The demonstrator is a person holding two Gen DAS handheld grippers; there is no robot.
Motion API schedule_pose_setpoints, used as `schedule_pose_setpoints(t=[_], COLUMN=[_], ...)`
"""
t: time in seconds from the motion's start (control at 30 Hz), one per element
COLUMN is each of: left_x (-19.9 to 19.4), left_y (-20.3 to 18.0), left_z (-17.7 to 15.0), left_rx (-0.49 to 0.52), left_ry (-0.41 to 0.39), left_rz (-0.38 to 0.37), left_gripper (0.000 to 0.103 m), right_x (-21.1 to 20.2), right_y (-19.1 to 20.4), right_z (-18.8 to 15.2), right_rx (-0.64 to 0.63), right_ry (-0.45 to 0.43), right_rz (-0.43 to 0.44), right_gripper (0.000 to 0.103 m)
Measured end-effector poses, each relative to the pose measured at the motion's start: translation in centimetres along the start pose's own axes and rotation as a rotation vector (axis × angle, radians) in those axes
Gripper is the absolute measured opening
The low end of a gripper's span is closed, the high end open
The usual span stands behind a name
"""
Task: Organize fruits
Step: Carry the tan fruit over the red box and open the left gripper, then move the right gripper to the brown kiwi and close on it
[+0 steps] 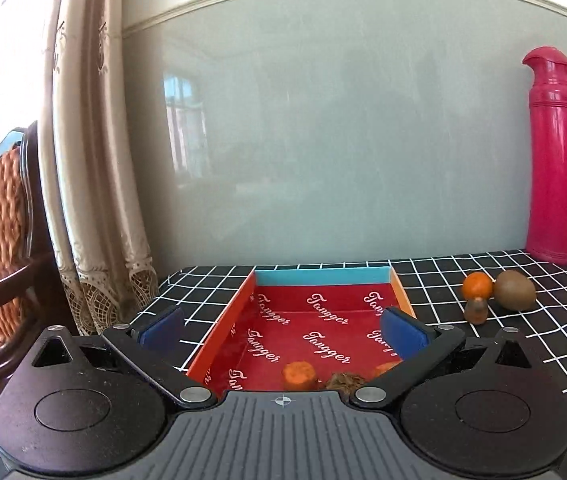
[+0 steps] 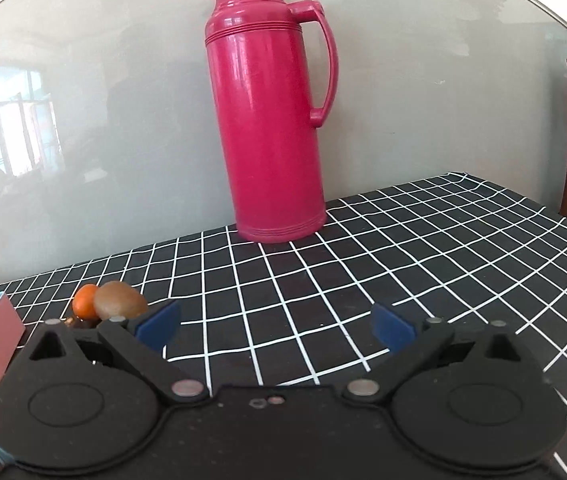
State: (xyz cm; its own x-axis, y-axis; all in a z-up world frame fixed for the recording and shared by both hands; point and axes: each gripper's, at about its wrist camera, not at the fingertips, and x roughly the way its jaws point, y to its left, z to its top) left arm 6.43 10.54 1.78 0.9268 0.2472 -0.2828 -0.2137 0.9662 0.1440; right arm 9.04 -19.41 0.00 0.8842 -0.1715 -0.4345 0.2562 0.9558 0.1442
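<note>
- Your left gripper (image 1: 283,330) hangs spread wide over the shallow red printed cardboard tray (image 1: 323,276), nothing between its blue pads
- Low in that frame, orange fruit pieces (image 1: 298,375) and a brown scrap already lie on the tray floor
- Right of the tray on the black white-gridded tablecloth (image 1: 483,368): a round orange tangerine (image 1: 477,285), touching a fuzzy brown egg-shaped kiwi (image 1: 514,290), with a small brownish fruit (image 1: 476,310) in front
- Your right gripper (image 2: 275,326) is released too, empty, with the kiwi at its left edge
- The kiwi's long axis runs left to right, slightly tilted; I'd pinch across its short middle
- It looks light, soft-skinned and easily bruised, so squeeze gently; the tangerine may roll
- The tall pink plastic thermos flask (image 2: 271,120) stands behind, upright
</note>
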Motion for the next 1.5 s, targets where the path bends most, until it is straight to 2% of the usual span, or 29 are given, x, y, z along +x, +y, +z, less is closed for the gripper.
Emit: schedule_pose_setpoints(t=[0.43, 0.53, 0.67, 1.0, 1.23, 1.3, 1.5], left_x=[-2.4, -2.1, -2.0, -2.1, -0.8, -0.6, 0.9], left_y=[0.9, 2.5, 5.3, 6.3, 7.9, 8.5, 9.6], left_z=[-0.6, -0.4, -0.5, -0.7, -1.2, -1.4, -2.2], left_rx=[0.039, 0.001, -0.113, -0.115, -0.131, -0.150, -0.178], left_ry=[-0.018, -0.016, -0.003, -0.002, 0.024, 0.007, 0.047], left_rz=[0.025, 0.053, 0.088, 0.112, 0.153, 0.172, 0.231], left_gripper=[0.103, 0.103, 0.103, 0.103, 0.103, 0.103, 0.103], right_x=[-0.2, -0.2, -0.3, -0.2, 0.8, 0.9, 2.2], right_y=[0.4, 0.7, 0.9, 2.9, 6.1, 7.2, 9.5], right_z=[0.4, 0.4, 0.4, 0.0, -1.1, -1.3, -1.4], right_rx=[-0.002, -0.008, -0.014, -0.064, -0.255, -0.306, -0.379], right_ry=[-0.015, -0.012, -0.014, -0.016, -0.046, -0.060, -0.049], right_rz=[0.031, 0.037, 0.046, 0.086, 0.134, 0.136, 0.159], right_gripper=[0.102, 0.102, 0.102, 0.102, 0.102, 0.102, 0.102])
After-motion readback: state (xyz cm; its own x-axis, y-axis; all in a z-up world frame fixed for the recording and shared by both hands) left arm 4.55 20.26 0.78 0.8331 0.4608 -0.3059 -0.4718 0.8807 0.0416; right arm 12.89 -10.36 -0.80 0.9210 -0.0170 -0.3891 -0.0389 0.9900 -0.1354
